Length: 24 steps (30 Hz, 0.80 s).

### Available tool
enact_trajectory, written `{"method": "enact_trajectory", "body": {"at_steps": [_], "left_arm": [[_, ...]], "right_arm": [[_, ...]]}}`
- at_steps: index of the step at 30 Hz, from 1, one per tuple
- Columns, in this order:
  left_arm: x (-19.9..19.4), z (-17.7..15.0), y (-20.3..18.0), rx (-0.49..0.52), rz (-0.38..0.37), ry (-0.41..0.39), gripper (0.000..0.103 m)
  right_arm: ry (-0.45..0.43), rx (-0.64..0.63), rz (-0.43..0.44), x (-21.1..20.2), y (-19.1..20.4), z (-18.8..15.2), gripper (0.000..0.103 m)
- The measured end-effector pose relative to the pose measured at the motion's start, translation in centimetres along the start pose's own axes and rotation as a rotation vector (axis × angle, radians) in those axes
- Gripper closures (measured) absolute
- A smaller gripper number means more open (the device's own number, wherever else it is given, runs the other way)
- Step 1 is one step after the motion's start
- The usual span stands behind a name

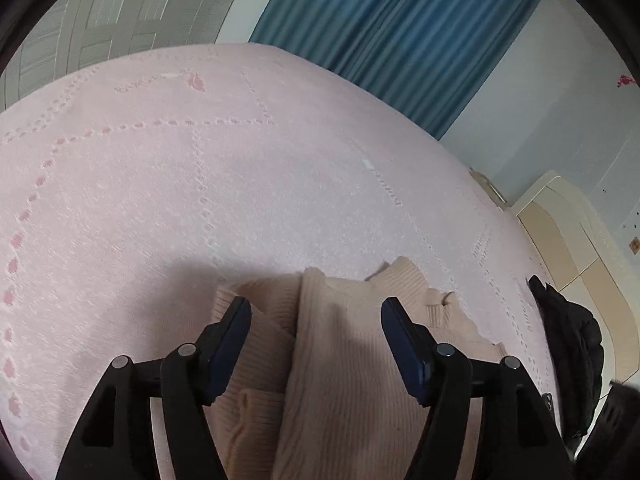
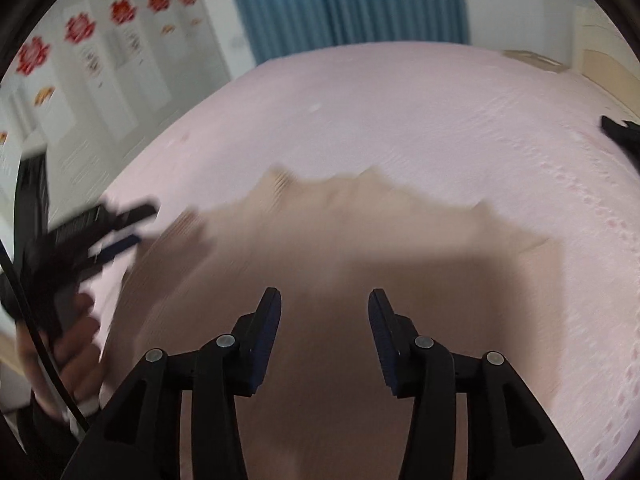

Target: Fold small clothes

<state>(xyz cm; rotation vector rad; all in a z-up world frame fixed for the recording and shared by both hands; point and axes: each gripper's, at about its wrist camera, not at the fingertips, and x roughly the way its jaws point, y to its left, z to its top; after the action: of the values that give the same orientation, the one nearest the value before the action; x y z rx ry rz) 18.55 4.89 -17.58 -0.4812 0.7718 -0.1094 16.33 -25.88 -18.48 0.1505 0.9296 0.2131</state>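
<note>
A beige ribbed knit garment (image 1: 344,352) lies on the pink bedspread (image 1: 200,184), with one panel folded over its middle. My left gripper (image 1: 316,312) hovers over it, open, its dark pads apart and nothing pressed between them. In the right wrist view the same beige garment (image 2: 360,232) is spread flat but blurred. My right gripper (image 2: 324,304) hangs above it, open with an empty gap. The left gripper (image 2: 120,224) and the hand holding it (image 2: 76,344) show blurred at that view's left edge.
A black padded jacket (image 1: 572,356) lies at the bed's right edge. Blue curtains (image 1: 392,28) hang behind the bed, and a cream cabinet (image 1: 580,240) stands to the right. Red paper flowers (image 2: 80,28) decorate the wall at left.
</note>
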Motion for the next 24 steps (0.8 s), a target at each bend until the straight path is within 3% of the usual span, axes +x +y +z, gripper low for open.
{"method": "enact_trajectory", "body": {"at_steps": [1, 3, 5, 13, 20, 24], "left_arm": [[-0.3, 0.1, 0.2, 0.003, 0.002, -0.008, 0.037], [-0.6, 0.3, 0.7, -0.003, 0.005, -0.018, 0.036], [-0.9, 0.6, 1.4, -0.024, 0.000, -0.025, 0.036], [-0.9, 1.8, 2.4, -0.068, -0.033, -0.020, 0.036], [-0.9, 2.0, 2.6, -0.060, -0.034, -0.004, 0.036], [-1.1, 2.0, 2.8, -0.059, -0.031, -0.004, 0.036]], "right_arm": [[0.026, -0.012, 0.003, 0.7, 0.8, -0.6, 0.056], [0.052, -0.040, -0.071, 2.3, 1.7, -1.3, 0.054], [0.029, -0.058, -0.122, 2.9, 2.1, -0.9, 0.052], [0.135, 0.028, -0.212, 7.9, 0.4, 4.2, 0.051], [0.181, 0.091, -0.242, 11.2, -1.0, 7.6, 0.048], [0.213, 0.094, -0.248, 10.2, -0.6, 7.5, 0.048]]}}
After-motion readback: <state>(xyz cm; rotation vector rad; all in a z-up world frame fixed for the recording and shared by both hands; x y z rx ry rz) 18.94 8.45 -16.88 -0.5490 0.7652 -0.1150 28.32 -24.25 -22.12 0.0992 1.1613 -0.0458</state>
